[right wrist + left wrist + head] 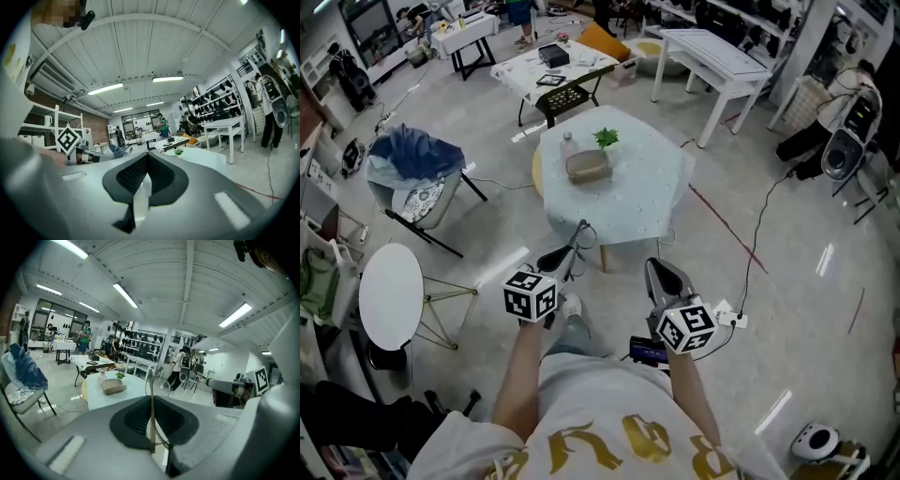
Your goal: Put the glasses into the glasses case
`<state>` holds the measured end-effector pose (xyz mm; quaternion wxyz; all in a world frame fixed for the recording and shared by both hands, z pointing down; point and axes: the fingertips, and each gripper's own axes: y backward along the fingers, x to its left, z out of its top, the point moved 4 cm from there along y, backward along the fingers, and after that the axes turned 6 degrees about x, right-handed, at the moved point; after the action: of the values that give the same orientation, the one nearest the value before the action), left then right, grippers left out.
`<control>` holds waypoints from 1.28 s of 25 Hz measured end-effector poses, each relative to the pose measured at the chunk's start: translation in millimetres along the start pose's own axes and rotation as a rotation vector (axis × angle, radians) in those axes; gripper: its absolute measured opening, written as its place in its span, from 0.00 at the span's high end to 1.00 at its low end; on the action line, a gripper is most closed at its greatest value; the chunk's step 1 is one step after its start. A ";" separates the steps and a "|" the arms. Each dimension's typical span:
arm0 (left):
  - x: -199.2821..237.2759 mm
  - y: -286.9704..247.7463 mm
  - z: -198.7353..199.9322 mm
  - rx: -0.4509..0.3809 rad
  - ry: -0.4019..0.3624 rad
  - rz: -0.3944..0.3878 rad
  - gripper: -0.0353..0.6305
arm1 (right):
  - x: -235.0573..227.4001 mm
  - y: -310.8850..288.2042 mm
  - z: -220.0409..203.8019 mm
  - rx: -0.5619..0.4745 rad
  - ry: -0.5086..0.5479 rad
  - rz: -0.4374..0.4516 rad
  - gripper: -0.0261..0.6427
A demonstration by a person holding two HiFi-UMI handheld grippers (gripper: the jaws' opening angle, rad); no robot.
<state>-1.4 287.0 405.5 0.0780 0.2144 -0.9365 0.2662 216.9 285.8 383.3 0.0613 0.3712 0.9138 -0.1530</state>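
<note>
One thin-rimmed, clear-lensed pair of glasses (pixel 151 409) is sitting pinched between the left gripper's (pixel 565 255) closed fingers. Well ahead, the tan glasses case (pixel 588 166) is lying on the bench (pixel 652 192). The right gripper's (pixel 146 174) fingers are pressing together, empty.

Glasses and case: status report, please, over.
Left gripper shut on thin-framed clear glasses. Right gripper shut, empty. Tan oval glasses case lies on pale table ahead, small green plant beside it.
</note>
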 end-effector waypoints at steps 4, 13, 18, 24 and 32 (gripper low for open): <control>12.7 -20.9 2.1 0.022 0.012 -0.008 0.92 | -5.5 -13.6 6.2 -0.040 0.033 0.019 0.94; 84.0 -106.2 46.7 0.063 0.006 -0.067 0.92 | -61.5 -104.8 11.8 0.087 0.026 -0.116 0.94; 136.3 -164.4 74.1 0.156 -0.053 -0.110 0.92 | -86.9 -174.9 25.0 0.124 -0.006 -0.175 0.94; 197.7 -217.6 99.5 0.223 -0.077 -0.167 0.92 | -104.8 -255.3 26.3 0.189 -0.031 -0.213 0.94; 233.5 -257.4 108.9 0.283 -0.184 -0.241 0.92 | -115.3 -306.7 30.2 0.237 0.005 -0.258 0.93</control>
<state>-100.0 -52.2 494.0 -0.0073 0.3571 -0.8606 0.3630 85.7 -8.0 452.6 -0.0050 0.2558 0.9296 -0.2653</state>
